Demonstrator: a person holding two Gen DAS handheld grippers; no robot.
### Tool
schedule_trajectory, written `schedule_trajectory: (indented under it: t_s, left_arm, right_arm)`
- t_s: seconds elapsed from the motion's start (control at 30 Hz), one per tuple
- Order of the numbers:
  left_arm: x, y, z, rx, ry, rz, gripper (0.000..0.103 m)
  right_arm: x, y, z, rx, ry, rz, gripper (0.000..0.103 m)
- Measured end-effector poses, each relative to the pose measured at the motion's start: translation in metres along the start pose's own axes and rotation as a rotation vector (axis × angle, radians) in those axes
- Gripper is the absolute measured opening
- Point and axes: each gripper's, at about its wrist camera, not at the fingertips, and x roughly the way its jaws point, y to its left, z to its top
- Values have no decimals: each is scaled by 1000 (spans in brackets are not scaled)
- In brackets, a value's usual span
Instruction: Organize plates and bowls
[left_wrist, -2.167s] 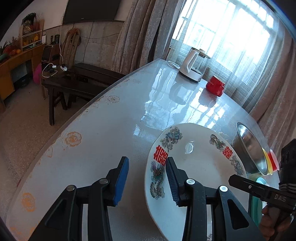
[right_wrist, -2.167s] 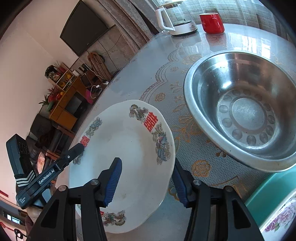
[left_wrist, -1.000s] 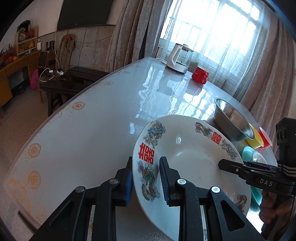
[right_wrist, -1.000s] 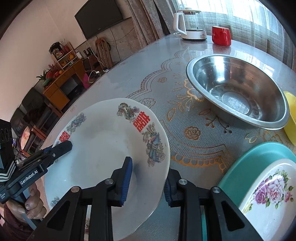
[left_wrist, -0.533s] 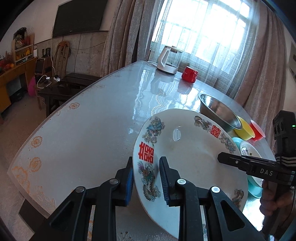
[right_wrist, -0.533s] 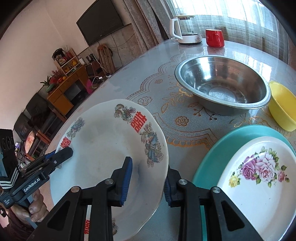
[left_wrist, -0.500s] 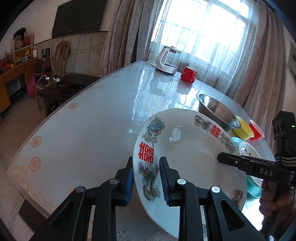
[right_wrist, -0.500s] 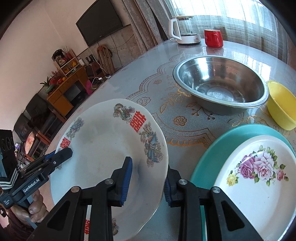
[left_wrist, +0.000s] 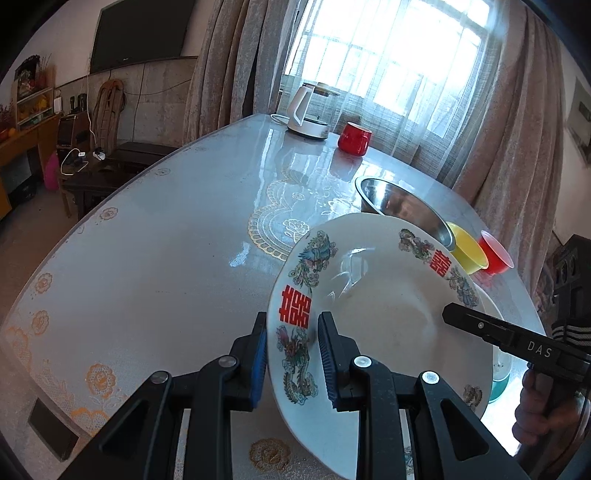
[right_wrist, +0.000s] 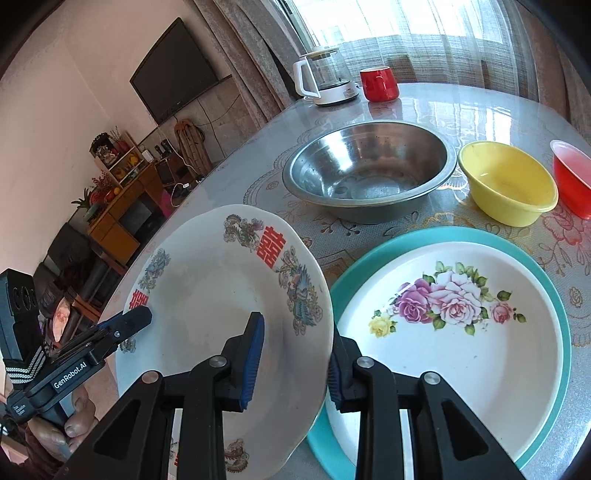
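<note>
Both tongs pinch the same dragon plate (right_wrist: 207, 317), one on each side of its rim. Left tongs (left_wrist: 290, 360) clamp the near-left rim, blue pads on either face. Right tongs (right_wrist: 295, 363) clamp the opposite rim the same way. The plate is off the desk (left_wrist: 147, 258), tilted, its right edge overlapping the stack in the right wrist view.

The stack is a flower plate (right_wrist: 454, 332) nested in a teal plate (right_wrist: 554, 295), just right of the carried plate. Behind it stand a steel bowl (right_wrist: 369, 173), a yellow bowl (right_wrist: 509, 184) and a red bowl (right_wrist: 572, 177). A kettle (right_wrist: 325, 81) and a red mug (right_wrist: 378, 83) sit at the far edge, well clear.

My read: the step is carrying the dragon plate over to set it on the flower plate.

Doing it well:
- Move both hands together. Any drift between them twists the rim in the pads.
- Level the plate before lowering; as tilted now, the right edge would hit first.
- Centre it over the flower plate, not only the teal rim.
- Keep the far edge short of the steel bowl.
- Lower until it seats, then spread both tongs at once and pull out sideways.

Risk: the glazed rim is slippery and only a shallow bite of the pads holds it.
</note>
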Motion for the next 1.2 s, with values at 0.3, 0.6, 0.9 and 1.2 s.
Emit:
schedule_trajectory:
  t_s: [0.3,0.6,0.9,1.2]
  left_arm:
    - [10,-25,3,2,23,-5,26]
    - [7,-37,11,12,12,-7,26]
    - [17,-76,16,74,24,-55,26]
    - [43,-119,15,130,80,-94,26]
  right_arm:
    - [-18,-22,-5,73,-27,-31,28]
    - [-32,-23,-3,72,-63,-38,28]
    - [-57,-51,-6,143,-111,-75,28]
    - [-78,-89,-13,224,-148,-136,28]
